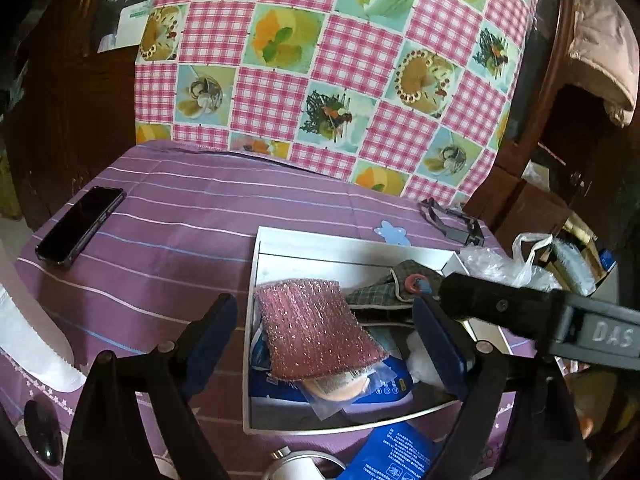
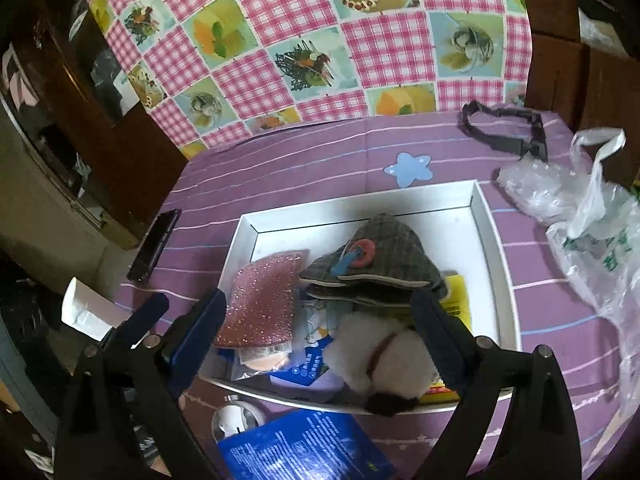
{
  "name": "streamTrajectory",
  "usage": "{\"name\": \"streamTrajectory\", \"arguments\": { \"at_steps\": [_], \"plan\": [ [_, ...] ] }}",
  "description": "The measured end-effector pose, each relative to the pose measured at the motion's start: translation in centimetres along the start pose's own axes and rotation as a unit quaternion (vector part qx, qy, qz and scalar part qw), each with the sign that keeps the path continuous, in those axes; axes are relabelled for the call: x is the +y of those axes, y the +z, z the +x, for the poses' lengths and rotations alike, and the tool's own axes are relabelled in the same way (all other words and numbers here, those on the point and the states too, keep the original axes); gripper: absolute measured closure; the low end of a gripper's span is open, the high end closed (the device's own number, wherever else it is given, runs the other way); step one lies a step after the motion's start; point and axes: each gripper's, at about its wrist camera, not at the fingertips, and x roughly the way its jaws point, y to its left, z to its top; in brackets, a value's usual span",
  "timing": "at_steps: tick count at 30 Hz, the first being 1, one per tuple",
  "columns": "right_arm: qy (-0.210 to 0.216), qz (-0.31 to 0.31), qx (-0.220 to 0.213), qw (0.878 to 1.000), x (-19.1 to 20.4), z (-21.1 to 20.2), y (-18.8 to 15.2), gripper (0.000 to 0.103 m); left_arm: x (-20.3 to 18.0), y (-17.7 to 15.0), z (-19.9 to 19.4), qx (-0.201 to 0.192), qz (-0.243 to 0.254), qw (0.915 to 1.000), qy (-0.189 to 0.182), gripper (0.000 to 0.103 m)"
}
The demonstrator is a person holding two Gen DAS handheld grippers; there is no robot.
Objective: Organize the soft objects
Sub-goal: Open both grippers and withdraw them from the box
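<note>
A white box (image 1: 280,240) (image 2: 486,216) sits on the purple striped cloth. In it lie a pink glitter sponge (image 1: 316,326) (image 2: 262,300), a grey plaid fabric piece with a red button (image 1: 394,284) (image 2: 380,256), a white fluffy toy (image 2: 380,356) (image 1: 420,360), blue packets and a yellow pack (image 2: 456,300). My left gripper (image 1: 324,336) is open above the sponge, jaws wide apart. My right gripper (image 2: 320,332) is open above the box's near side, over the fluffy toy. The right gripper's arm also shows in the left wrist view (image 1: 520,312).
A black phone (image 1: 80,224) (image 2: 154,244) lies left of the box. A black strap (image 2: 504,128) and a clear plastic bag (image 2: 580,216) lie to the right. A blue packet (image 2: 304,448) and a white round object (image 2: 236,420) sit in front. A checkered cloth (image 1: 320,60) hangs behind.
</note>
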Motion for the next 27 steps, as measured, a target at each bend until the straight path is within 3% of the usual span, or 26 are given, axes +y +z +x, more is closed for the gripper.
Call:
{"name": "streamTrajectory", "arguments": {
  "at_steps": [2,6,8,10,11,13,24,27],
  "plan": [
    [-0.003,-0.005,-0.013,1.0,0.3,-0.9,0.1,0.011,-0.2,0.0,0.0,0.003,0.003,1.0,0.005,0.029],
    [0.02,0.002,-0.037,0.999,0.3,-3.2,-0.3,0.011,-0.1,-0.1,-0.3,0.0,-0.001,0.9997,0.023,0.041],
    [0.022,0.002,-0.046,0.999,0.3,-3.7,-0.8,0.011,0.0,-0.2,-0.1,0.011,-0.004,0.9998,0.015,0.06],
    [0.016,-0.009,-0.054,0.998,0.4,-4.1,-1.6,0.013,-0.2,-0.4,0.1,0.022,-0.004,0.9996,0.015,0.071],
    [0.013,-0.015,-0.058,0.998,0.5,-4.3,-1.9,0.013,-0.4,-0.7,0.3,0.03,-0.006,0.9994,0.017,0.083],
    [-0.001,-0.031,-0.065,0.997,0.5,-4.9,-2.7,0.013,-0.9,-1.3,0.4,0.045,-0.007,0.9989,0.007,0.091],
    [-0.058,0.022,-0.033,0.998,-5.0,-7.9,-6.2,0.013,-5.9,-3.8,-1.8,0.067,0.057,0.9958,-0.023,0.094],
    [-0.027,0.054,-0.023,0.998,-7.3,-8.4,-7.1,0.025,-6.9,-4.1,-2.3,0.071,0.07,0.9948,-0.022,0.094]
  ]
}}
